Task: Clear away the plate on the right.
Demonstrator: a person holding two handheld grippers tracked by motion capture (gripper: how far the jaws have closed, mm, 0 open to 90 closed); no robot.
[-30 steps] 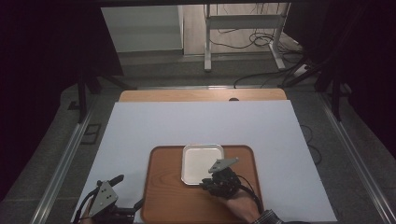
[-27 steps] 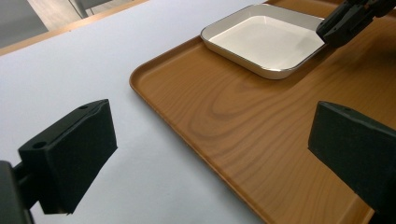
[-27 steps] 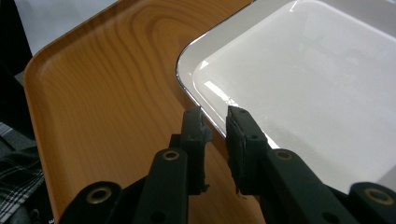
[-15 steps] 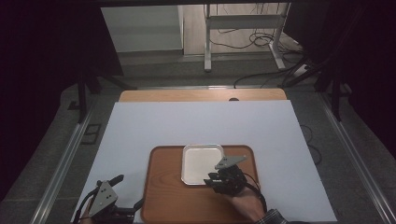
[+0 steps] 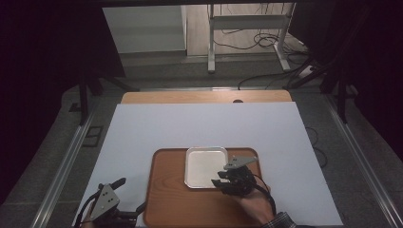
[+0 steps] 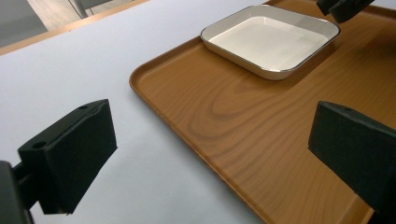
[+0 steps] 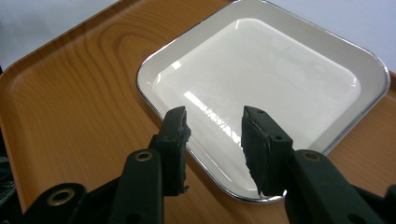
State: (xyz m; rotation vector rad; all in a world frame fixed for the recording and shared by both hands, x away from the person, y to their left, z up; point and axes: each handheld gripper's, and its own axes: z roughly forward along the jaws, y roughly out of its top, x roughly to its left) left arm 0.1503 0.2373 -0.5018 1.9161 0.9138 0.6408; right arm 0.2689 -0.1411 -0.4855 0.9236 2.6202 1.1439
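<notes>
A white square plate with a thin dark rim lies in the far part of a wooden tray. My right gripper hovers at the plate's near right corner. In the right gripper view the right gripper is open by a narrow gap over the near rim of the plate, with nothing between its fingers. My left gripper sits at the tray's near left corner. Seen from the left gripper view, the left gripper stands wide open over the edge of the tray, holding nothing.
The tray rests on a white table cover with a wooden table edge behind it. Metal rails run along both sides of the table. Cables and a stand's legs lie on the floor beyond.
My right gripper has shifted slightly to the right beside the plate's near right corner. The left gripper has stayed where it was.
</notes>
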